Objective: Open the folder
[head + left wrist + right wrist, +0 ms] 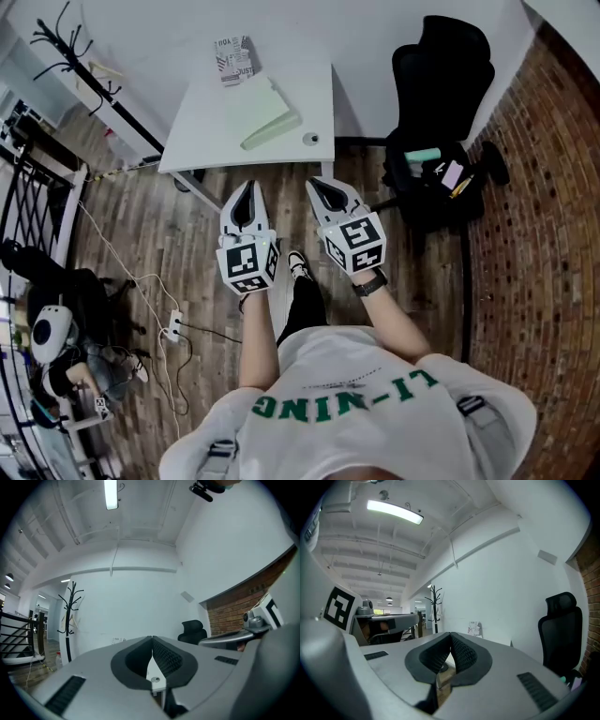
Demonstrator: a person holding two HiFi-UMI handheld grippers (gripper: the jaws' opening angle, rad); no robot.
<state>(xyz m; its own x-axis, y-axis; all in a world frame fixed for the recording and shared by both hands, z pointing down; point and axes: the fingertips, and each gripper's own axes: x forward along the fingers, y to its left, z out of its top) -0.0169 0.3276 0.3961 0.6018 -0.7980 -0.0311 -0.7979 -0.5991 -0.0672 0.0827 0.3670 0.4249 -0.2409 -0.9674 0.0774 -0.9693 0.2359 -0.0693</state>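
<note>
Hovering short of the white table (202, 131), the left gripper (249, 192) and right gripper (322, 187) sit side by side. The pale green folder (261, 111) lies flat at the table's middle.

Left gripper view: jaws pressed together, nothing between.

Right gripper view: likewise clenched, empty.

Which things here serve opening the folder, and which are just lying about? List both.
For the job:
- pale green flat folder, lying on the white table
- left gripper and right gripper, both shut and empty

Lying about:
- black-and-white printed paper item
- small grey round object
- black office chair
- black coat stand
- white power strip
</note>
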